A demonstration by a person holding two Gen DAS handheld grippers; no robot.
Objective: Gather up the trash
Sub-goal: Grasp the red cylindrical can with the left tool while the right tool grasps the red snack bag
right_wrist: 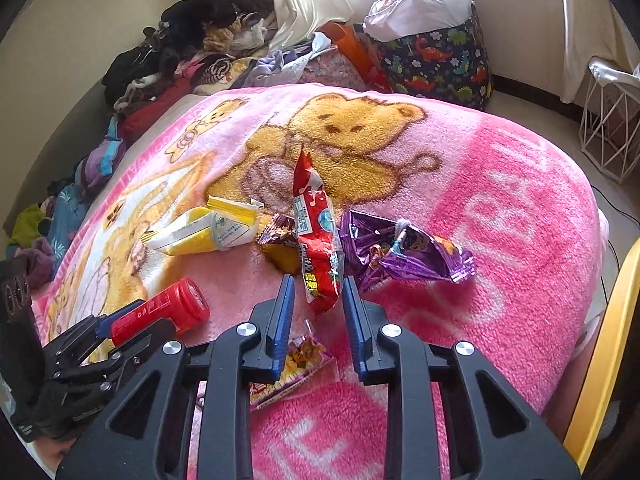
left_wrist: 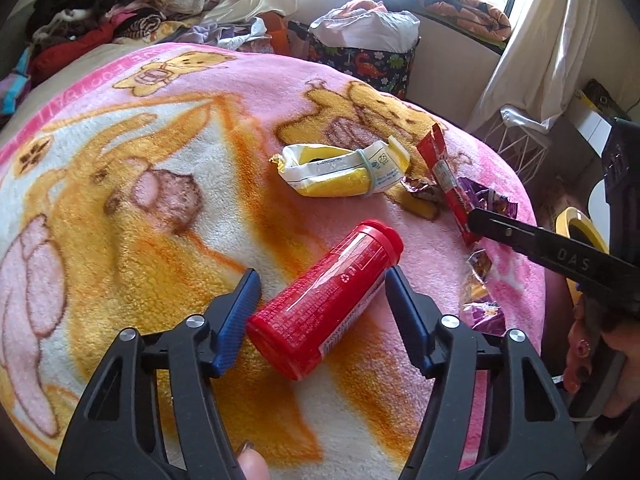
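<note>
A red plastic canister (left_wrist: pixel 328 304) lies on its side on the pink bear blanket (left_wrist: pixel 120 200). My left gripper (left_wrist: pixel 322 292) is open, one finger on each side of it, not squeezing. It also shows in the right wrist view (right_wrist: pixel 160 314). My right gripper (right_wrist: pixel 317 304) is open around the lower end of a long red snack wrapper (right_wrist: pixel 316 240), which also shows in the left wrist view (left_wrist: pixel 444 176). A purple foil wrapper (right_wrist: pixel 400 252), a yellow-and-white packet (right_wrist: pixel 204 232), a small brown wrapper (right_wrist: pixel 280 234) and a small printed wrapper (right_wrist: pixel 296 364) lie nearby.
A dinosaur-print bag (right_wrist: pixel 436 60) stuffed with white plastic stands on the floor behind the bed. A white wire basket (right_wrist: pixel 612 128) stands at the right. Piled clothes (right_wrist: pixel 192 52) line the far wall. A yellow rim (right_wrist: pixel 604 356) shows at the bed's right edge.
</note>
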